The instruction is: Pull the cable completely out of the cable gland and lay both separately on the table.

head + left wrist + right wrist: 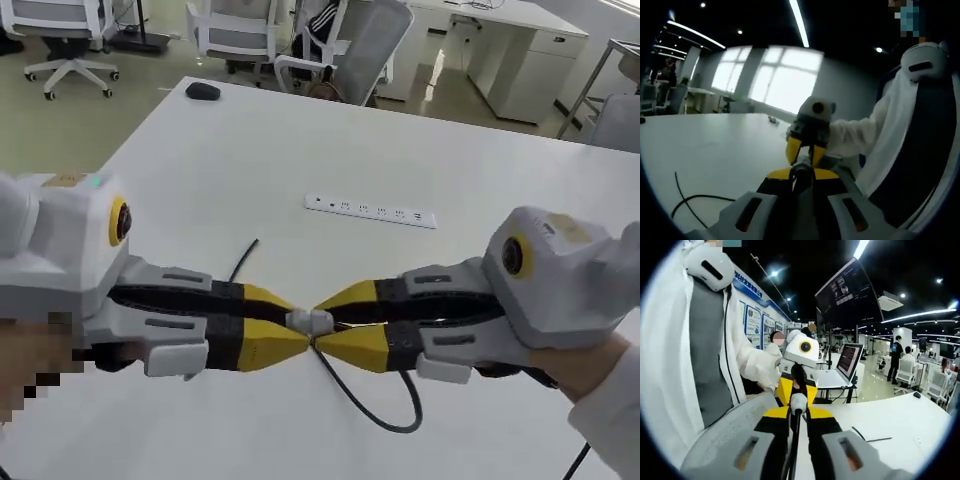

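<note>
A small pale grey cable gland [310, 322] hangs just above the white table [300, 150], right where the two grippers meet tip to tip. My left gripper [300, 323] comes in from the left and is shut on the gland. From the right, my right gripper [322, 325] is shut on the black cable [370, 412], which loops down onto the table under it. The cable's other end [246, 255] lies behind the left gripper. In the right gripper view the gland [798, 402] sits at my right gripper [797, 412], and the cable [794, 440] runs back between its jaws.
A white power strip [370, 211] lies at the table's middle, beyond the grippers. A black mouse [203, 91] sits at the far left corner. Office chairs [350, 45] stand behind the far edge. A laptop [850, 360] stands on another desk.
</note>
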`<state>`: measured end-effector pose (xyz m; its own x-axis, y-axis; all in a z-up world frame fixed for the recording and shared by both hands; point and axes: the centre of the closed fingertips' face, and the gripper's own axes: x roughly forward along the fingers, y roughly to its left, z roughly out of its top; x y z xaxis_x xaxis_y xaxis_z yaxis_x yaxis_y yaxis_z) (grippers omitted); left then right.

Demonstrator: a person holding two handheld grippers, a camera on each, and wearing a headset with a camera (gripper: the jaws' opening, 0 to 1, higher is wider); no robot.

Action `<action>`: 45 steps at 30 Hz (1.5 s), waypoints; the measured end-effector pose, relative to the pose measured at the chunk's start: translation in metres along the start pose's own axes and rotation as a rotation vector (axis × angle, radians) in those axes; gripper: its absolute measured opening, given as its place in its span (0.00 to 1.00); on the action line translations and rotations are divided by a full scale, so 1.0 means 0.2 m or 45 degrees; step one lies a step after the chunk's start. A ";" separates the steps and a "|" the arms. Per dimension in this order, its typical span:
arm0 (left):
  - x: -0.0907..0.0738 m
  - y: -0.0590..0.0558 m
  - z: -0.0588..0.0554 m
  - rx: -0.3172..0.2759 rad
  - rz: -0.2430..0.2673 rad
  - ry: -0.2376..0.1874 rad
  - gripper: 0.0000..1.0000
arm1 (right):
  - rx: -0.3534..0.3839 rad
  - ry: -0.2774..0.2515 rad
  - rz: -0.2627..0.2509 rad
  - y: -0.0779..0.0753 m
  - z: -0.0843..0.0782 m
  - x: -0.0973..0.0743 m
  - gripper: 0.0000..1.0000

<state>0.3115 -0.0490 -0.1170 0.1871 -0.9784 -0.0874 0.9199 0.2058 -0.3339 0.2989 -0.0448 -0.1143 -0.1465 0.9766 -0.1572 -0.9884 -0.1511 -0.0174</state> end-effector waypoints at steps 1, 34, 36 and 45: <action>0.00 0.00 0.00 0.001 0.001 -0.007 0.15 | 0.026 -0.003 -0.001 0.00 0.00 0.00 0.12; 0.09 -0.06 0.03 0.179 0.003 -0.159 0.18 | -0.021 -0.025 -0.091 0.01 0.02 -0.06 0.02; 0.09 -0.07 0.01 0.200 0.004 -0.140 0.17 | -0.030 0.000 -0.091 0.02 0.01 -0.06 0.02; 0.08 -0.02 -0.05 0.213 0.052 -0.088 0.17 | -0.100 0.172 -0.113 0.01 -0.13 -0.06 0.02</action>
<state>0.3065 -0.0649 -0.1264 0.2437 -0.9694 -0.0312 0.9544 0.2454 -0.1697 0.2996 -0.0608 -0.1386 -0.0466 0.9580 -0.2828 -0.9902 -0.0816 -0.1135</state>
